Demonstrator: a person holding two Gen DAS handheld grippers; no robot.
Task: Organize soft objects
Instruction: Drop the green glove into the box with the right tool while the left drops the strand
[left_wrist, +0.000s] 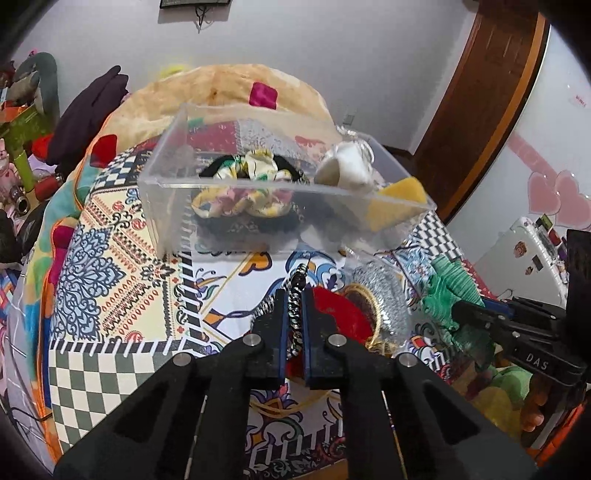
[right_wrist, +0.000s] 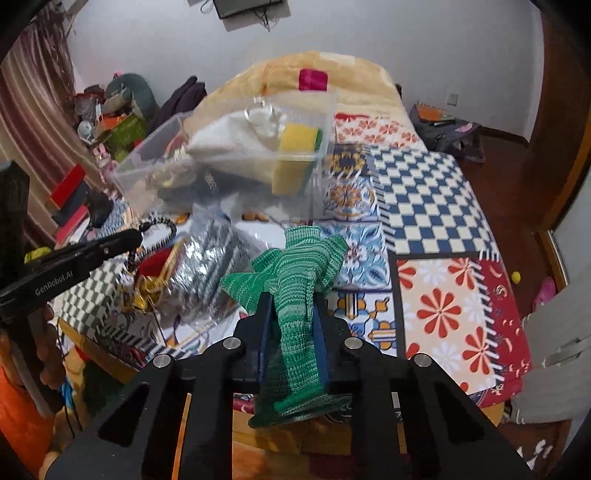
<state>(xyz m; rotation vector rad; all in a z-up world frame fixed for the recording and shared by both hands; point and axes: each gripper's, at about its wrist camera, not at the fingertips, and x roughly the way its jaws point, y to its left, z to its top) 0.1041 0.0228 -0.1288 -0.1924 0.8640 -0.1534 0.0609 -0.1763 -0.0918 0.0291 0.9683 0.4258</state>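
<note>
bed (right_wrist: 436, 192): patchwork cover; work surface for the whole job.
clear box (left_wrist: 177, 192): sits on bed beyond both grippers, open top. Already holds floral scrunchie (left_wrist: 255, 166), black band under it, white cloth (left_wrist: 347, 166), yellow sponge (left_wrist: 402, 190). Judged approx. half filled; sorting well under way.
silver bag (right_wrist: 207, 266): on bed between box and grippers, not yet boxed.
green knit cloth (right_wrist: 295, 291): in right gripper (right_wrist: 293, 321), jaws narrow, clamped on its middle; cloth held up off bed, near side of box, ends flopping above and below the jaws.
red piece (left_wrist: 340, 310): on bed w/ gold cord beside it, just past left gripper; loose, left to do.
black-white cord (left_wrist: 295, 295): in left gripper (left_wrist: 294, 321), jaws nearly closed, pinching it; far end points toward box.
Left to do: both held items into box, then bag, red piece, gold cord.
</note>
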